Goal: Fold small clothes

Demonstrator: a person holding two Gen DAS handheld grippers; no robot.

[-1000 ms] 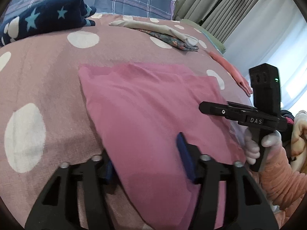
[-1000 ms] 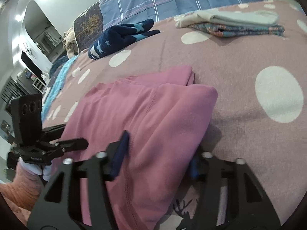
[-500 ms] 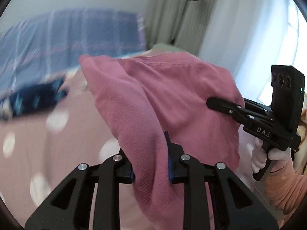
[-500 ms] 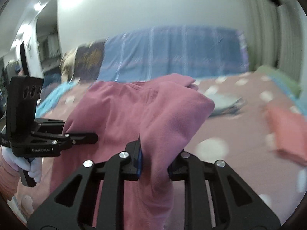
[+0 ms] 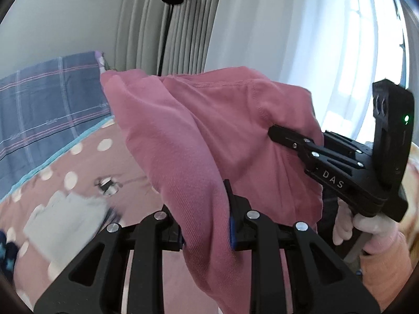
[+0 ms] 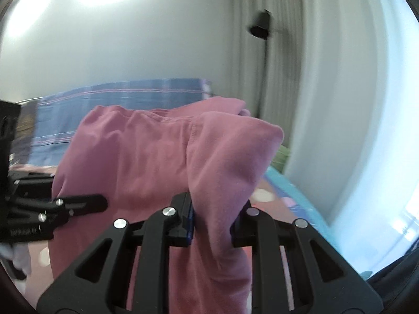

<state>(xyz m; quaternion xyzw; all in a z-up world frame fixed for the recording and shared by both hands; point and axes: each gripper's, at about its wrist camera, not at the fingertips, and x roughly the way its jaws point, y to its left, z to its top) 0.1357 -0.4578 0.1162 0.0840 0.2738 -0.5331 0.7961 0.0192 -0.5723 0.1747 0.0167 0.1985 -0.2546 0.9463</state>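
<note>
A folded pink garment (image 5: 199, 130) hangs in the air between both grippers, above the bed. My left gripper (image 5: 207, 225) is shut on its near edge. My right gripper (image 6: 212, 222) is shut on the other edge of the pink garment (image 6: 146, 162). The right gripper also shows in the left wrist view (image 5: 277, 132), at the right, pinching the cloth. The left gripper shows at the left of the right wrist view (image 6: 102, 204). Both views tilt up toward the wall and curtains.
The pink polka-dot bedspread (image 5: 78, 162) lies below. A blurred pale folded garment (image 5: 60, 212) lies on it at lower left. A blue plaid pillow (image 5: 47, 99) sits at the back. A black floor lamp (image 5: 170, 13) stands by grey curtains (image 5: 199, 26).
Both grippers closed on the pink garment's edges and lifted it off the bed. It now hangs in the air, and both views have swung upward and to the right.
</note>
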